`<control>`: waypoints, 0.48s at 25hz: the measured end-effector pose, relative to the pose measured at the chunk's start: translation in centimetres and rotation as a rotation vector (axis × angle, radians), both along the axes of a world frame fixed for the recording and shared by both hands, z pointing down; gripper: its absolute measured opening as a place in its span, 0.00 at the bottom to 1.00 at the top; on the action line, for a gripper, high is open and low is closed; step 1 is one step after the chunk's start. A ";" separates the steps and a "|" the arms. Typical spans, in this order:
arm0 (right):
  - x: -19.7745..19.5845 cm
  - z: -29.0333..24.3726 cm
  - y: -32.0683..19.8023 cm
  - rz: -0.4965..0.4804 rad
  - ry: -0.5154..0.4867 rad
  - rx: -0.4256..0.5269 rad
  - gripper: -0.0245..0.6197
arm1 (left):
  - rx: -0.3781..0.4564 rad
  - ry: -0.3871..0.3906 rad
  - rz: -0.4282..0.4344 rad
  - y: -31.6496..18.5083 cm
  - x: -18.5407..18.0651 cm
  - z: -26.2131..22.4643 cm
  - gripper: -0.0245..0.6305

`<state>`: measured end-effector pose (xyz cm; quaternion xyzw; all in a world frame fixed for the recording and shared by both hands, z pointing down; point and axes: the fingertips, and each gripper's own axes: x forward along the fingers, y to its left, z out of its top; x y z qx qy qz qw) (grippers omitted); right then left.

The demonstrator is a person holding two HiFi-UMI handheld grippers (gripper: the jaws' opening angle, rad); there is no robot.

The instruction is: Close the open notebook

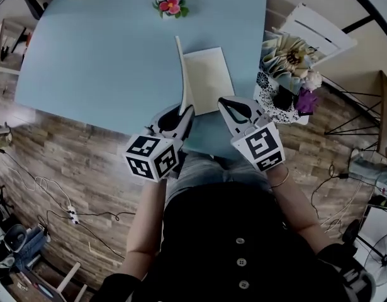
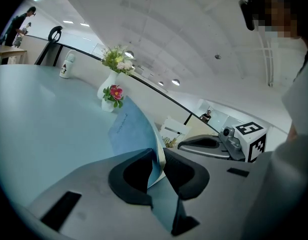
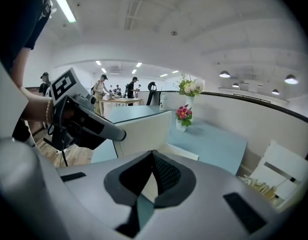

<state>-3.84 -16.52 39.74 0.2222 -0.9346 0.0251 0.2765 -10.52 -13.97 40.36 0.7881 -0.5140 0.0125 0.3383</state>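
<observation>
on the blue bench (image 1: 105,55) near you the notebook (image 1: 209,77) is only half shut, its left cover (image 2: 124,131) standing up, pinched in your left gripper (image 1: 184,114) jaws, your right gripper (image 3: 152,156) jaws closed empty, so fold it down.

Person's wearing a black top (image 1: 206,250) with small buttons (image 1: 241,262) down the front and a thin bracelet (image 1: 282,180). Left gripper (image 1: 184,110) and right gripper (image 1: 225,102) are grey, each carrying a black-and-white marker cube (image 1: 152,158).
</observation>
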 end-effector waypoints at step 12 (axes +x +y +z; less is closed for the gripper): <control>2.1 0.3 -0.9 -0.044 -0.019 -0.031 0.05 | -0.039 -0.039 0.033 -1.9 3.2 0.4 0.14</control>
